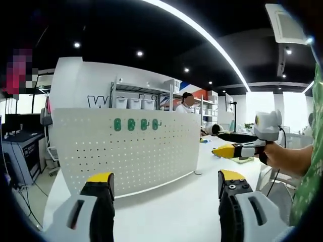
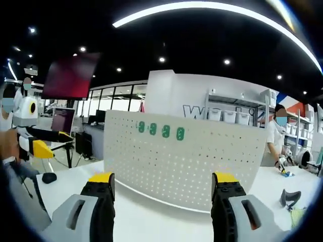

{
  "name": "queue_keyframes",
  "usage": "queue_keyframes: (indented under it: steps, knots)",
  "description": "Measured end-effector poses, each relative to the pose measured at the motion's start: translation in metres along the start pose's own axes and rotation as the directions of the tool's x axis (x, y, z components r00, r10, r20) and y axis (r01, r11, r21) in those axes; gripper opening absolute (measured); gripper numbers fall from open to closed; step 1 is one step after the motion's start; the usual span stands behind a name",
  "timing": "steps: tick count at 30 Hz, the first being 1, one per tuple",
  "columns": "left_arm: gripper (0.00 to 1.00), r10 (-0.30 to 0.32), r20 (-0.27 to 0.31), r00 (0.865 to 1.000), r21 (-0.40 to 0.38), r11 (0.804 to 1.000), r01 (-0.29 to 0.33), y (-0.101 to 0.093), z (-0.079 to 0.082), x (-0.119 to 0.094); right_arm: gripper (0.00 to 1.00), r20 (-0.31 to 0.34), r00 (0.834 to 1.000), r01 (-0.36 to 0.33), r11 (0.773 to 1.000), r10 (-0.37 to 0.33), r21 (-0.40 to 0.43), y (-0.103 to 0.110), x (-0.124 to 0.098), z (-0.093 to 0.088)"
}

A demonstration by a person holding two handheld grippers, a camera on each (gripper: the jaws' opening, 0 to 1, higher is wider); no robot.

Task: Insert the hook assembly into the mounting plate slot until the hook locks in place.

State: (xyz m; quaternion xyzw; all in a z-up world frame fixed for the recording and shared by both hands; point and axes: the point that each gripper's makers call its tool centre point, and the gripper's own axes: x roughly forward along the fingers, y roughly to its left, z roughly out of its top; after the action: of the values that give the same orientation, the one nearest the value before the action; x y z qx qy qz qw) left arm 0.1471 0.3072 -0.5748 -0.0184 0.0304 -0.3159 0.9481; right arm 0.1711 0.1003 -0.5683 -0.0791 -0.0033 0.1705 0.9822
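1. Four green hook mounts (image 1: 136, 124) sit in a row along the upper part of the white pegboard panel (image 1: 126, 151); in the right gripper view the same row (image 2: 161, 130) shows at upper centre of the frame. The rightmost mount seems to carry a small hook; too small to be sure.
2. My left gripper (image 1: 164, 184): jaws spread wide, nothing between them, white table (image 1: 166, 212) beneath.
3. My right gripper (image 2: 162, 186): jaws likewise apart and empty. It also enters the left gripper view at mid right (image 1: 242, 146), held in a hand (image 1: 282, 156).
4. The left gripper appears in the right gripper view at far left (image 2: 43, 143).
5. Key relation: the mount row lies straight ahead and above both pairs of jaws, well apart from them, its long axis running across the frame. Neither hand looks clearly nearer.
6. I judge no hook assembly is in hand; insertion not yet begun. I cannot pick out a loose hook on the table.
7. A person (image 2: 276, 136) stands behind the panel, at right.
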Motion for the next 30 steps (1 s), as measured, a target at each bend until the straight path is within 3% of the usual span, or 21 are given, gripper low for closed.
queue_keyframes:
  steps: [12,21,30]
  knots:
    - [0.88,0.062,0.026,0.998,-0.013,0.998,-0.062,0.009,0.004,-0.015,0.80,-0.001,1.000,0.003,1.000,-0.003,0.006,0.012,-0.032,0.000]
    - [0.89,0.078,0.050,0.996,-0.023,0.997,-0.077,0.010,0.009,-0.017,0.83,0.035,0.999,0.015,1.000,-0.015,-0.001,0.012,-0.036,0.010]
    - [0.89,0.080,0.022,0.997,-0.030,0.996,-0.079,0.009,0.001,-0.017,0.84,0.017,1.000,0.002,1.000,-0.002,0.002,0.017,-0.036,0.008]
